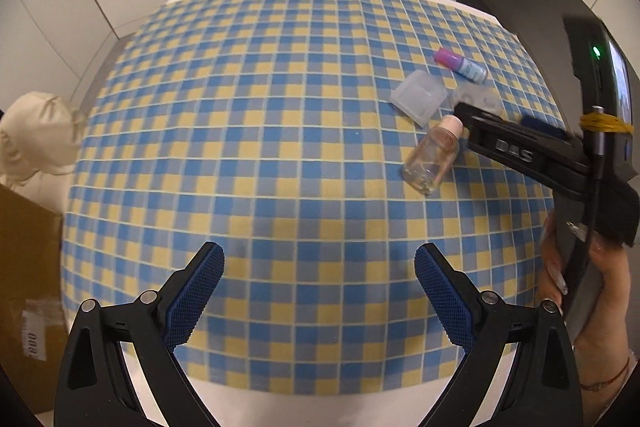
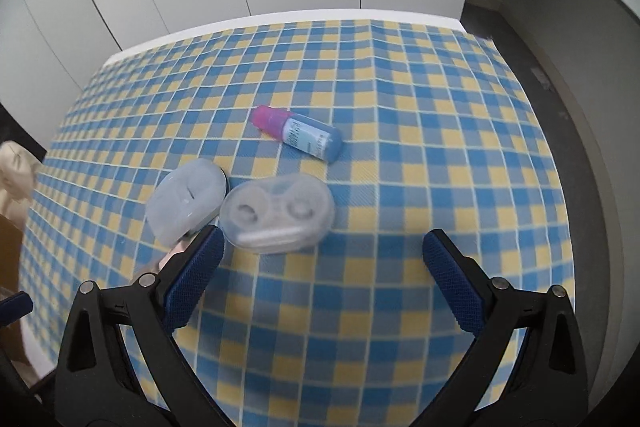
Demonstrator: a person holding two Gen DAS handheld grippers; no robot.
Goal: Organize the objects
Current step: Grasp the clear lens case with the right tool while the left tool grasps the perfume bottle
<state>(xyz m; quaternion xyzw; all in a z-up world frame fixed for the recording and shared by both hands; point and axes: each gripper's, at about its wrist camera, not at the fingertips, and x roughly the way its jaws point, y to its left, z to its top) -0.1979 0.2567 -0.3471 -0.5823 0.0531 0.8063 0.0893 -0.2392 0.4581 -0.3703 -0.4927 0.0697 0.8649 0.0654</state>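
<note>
My right gripper, jaws wide and empty, has the lens case just ahead-left, long axis crosswise; left gripper, also open, sits farther.

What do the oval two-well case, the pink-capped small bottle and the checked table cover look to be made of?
Oval case: likely frosted translucent plastic, since the two round wells show dimly through it.
Pink-capped bottle: probably blue plastic with a printed paper or film label and a glossy pink cap.
Table cover: seemingly matte woven fabric, with a fold ridge and a fine weave texture.
</note>
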